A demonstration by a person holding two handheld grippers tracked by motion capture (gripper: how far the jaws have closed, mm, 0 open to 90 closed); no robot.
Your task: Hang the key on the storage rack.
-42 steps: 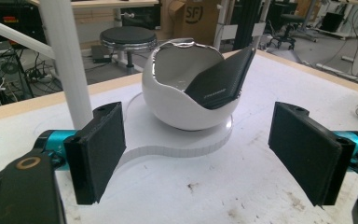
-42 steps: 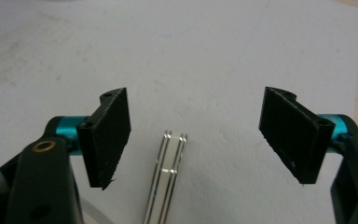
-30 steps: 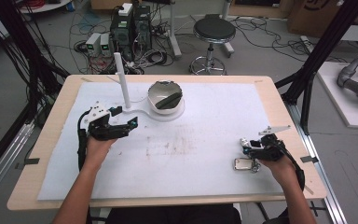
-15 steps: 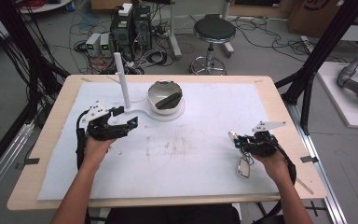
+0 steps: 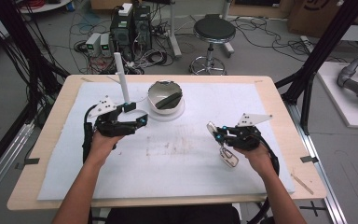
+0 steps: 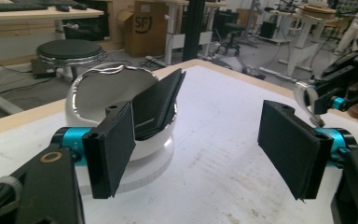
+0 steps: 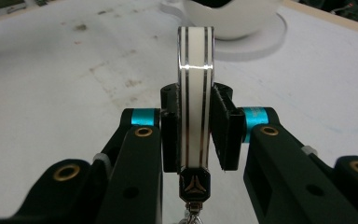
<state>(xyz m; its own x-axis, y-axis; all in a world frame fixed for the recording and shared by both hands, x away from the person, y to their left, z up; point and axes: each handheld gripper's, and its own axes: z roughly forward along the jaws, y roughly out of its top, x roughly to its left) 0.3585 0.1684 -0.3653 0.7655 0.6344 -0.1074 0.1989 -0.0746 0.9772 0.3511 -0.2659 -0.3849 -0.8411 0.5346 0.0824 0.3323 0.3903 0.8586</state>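
The right gripper (image 5: 214,133) has lifted the keyring (image 7: 195,100) off the table, clenched on it; the left gripper (image 5: 140,122) gapes empty.

A lab: computer towers (image 5: 131,28), floor cables (image 5: 256,25), black rig frames (image 5: 324,44).

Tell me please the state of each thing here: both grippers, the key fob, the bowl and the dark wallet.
Left gripper: open, nothing between its pads.
Right gripper: shut on the key fob.
Key fob: clamped edge-up, lifted off the table, metal ring hanging below.
White bowl: upright on a round white base.
Dark wallet: standing tilted inside the bowl.
White post: upright.
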